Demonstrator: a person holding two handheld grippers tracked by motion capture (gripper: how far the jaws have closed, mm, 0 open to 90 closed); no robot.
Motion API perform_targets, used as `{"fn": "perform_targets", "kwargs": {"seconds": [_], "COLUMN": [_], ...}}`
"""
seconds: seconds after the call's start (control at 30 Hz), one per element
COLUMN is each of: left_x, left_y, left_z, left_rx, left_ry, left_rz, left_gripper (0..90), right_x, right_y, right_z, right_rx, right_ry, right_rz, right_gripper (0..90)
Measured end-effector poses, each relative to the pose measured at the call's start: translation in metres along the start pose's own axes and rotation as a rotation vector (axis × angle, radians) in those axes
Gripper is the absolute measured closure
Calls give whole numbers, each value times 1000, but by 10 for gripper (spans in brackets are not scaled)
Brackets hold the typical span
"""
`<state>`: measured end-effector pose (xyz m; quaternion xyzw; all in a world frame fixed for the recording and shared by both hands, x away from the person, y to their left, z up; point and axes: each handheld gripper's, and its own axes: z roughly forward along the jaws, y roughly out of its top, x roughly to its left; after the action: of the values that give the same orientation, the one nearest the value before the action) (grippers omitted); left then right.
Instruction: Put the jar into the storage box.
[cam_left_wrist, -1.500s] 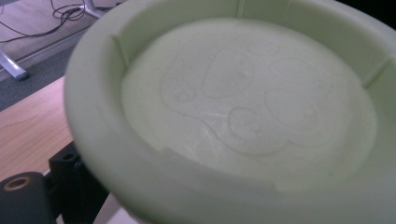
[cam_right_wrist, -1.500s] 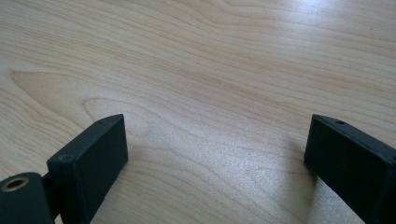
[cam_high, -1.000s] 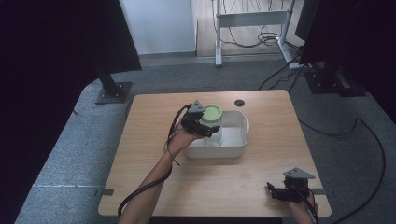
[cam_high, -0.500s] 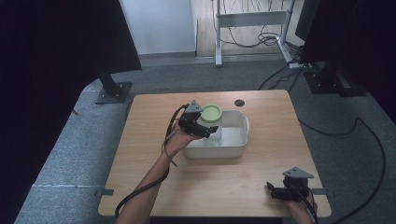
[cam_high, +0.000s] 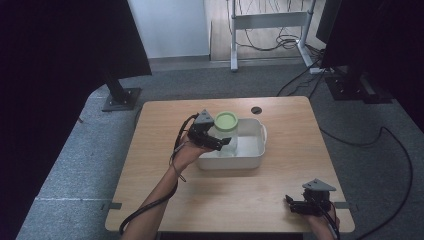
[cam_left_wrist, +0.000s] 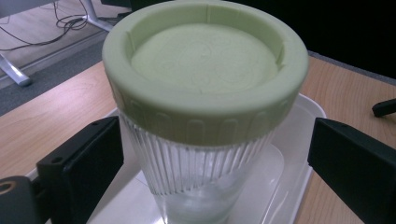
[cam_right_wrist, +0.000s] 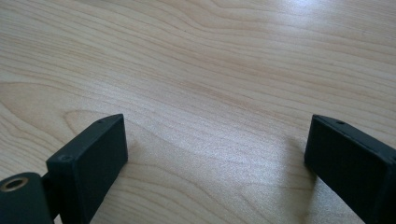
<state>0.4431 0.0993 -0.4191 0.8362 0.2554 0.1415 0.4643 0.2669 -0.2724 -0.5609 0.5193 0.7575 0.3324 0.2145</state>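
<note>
A ribbed clear glass jar (cam_left_wrist: 201, 172) with a pale green lid (cam_left_wrist: 205, 60) stands upright in a white rectangular tub (cam_high: 252, 159) at the middle of the table. My left gripper (cam_high: 216, 141) is open, one jaw on each side of the jar (cam_high: 226, 135) below the lid. In the left gripper view its left jaw is almost at the glass, and a gap shows between the glass and the right jaw. My right gripper (cam_high: 296, 205) rests open on the bare wood near the front right corner, with nothing between its jaws (cam_right_wrist: 215, 154).
The wooden table (cam_high: 165, 200) has a dark round grommet hole (cam_high: 256, 110) behind the tub. Grey carpet surrounds the table, with a black stand base (cam_high: 121, 98) at the back left and cables beyond.
The left hand has eased slightly back toward the near left edge. The jar and the right gripper have stayed where they were.
</note>
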Motion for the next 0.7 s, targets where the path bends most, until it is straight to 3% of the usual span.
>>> {"fn": "perform_targets", "kwargs": {"seconds": [0.7], "left_x": [-4], "left_y": [-15], "left_z": [-23], "left_rx": [-12], "left_ry": [-6], "left_rz": [-5], "left_gripper": [36], "right_x": [0], "right_y": [0], "right_z": [0], "right_rx": [0], "right_ry": [0], "right_rz": [0], "right_gripper": [55]}}
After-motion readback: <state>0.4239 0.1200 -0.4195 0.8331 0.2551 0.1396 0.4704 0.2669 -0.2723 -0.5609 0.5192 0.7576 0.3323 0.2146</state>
